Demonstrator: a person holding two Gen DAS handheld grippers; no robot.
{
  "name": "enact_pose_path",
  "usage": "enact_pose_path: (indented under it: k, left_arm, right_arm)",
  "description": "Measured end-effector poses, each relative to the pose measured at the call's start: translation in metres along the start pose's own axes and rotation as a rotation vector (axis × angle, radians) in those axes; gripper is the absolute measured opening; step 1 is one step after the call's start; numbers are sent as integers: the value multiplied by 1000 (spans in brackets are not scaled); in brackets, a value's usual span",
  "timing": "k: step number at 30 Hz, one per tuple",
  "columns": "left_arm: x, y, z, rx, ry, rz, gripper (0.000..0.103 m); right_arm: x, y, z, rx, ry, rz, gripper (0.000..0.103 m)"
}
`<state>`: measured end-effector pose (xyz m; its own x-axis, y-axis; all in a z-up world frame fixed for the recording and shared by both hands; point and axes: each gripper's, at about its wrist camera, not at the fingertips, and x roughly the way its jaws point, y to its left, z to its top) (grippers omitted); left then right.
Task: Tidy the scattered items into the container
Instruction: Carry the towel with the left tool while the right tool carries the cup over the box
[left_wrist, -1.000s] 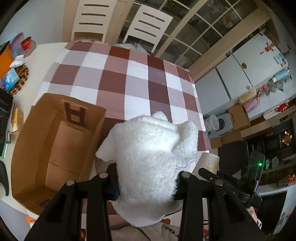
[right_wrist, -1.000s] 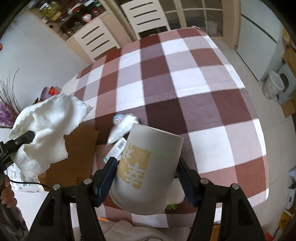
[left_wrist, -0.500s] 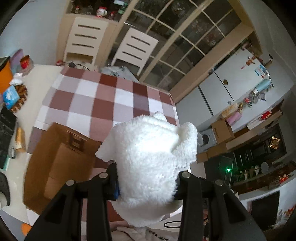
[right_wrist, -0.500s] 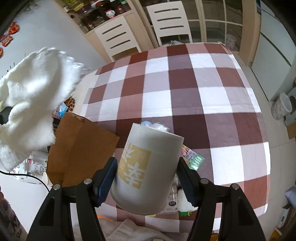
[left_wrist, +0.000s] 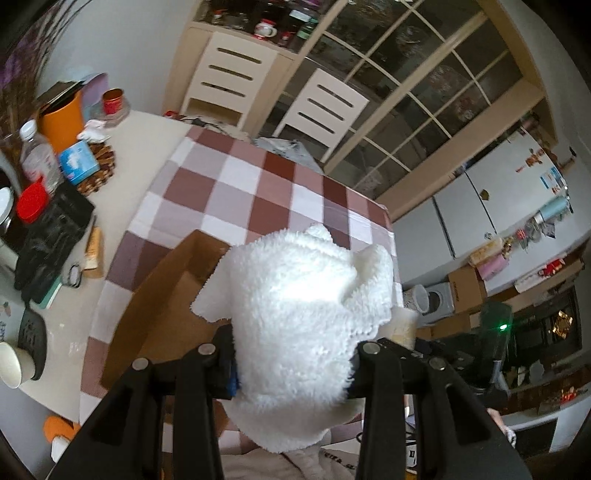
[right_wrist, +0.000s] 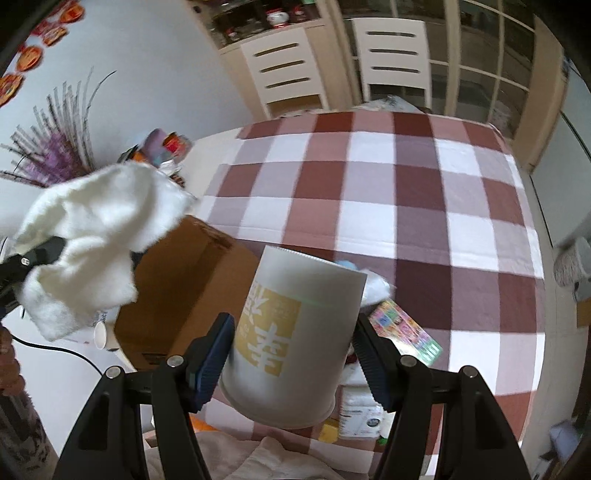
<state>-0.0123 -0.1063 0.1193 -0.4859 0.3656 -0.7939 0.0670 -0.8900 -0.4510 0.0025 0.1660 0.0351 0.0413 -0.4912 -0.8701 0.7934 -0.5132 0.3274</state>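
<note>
Left hand-held gripper (left_wrist: 293, 360) clamps the fluffy cloth (left_wrist: 299, 317) above the box (left_wrist: 162, 295); right hand-held gripper (right_wrist: 291, 354) grips the paper cup (right_wrist: 295, 339) right of it. Centre each over the opening, then release

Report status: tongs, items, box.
Left tongs shut on white cloth. Right tongs shut on paper cup. Both held above the table; box open, nothing blocking it. Packets left on tablecloth.
</note>
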Motion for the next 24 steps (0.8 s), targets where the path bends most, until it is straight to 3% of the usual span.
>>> enact_pose_path:
  k: [10,24]
  left_arm:
    - [8,48,-19,-64,40,44,38]
    - [28,77,-34,-74,107,85,38]
  right_arm:
    - [7,74,14,-186,44,73,67]
    - [34,130,16,-299,115,98,67]
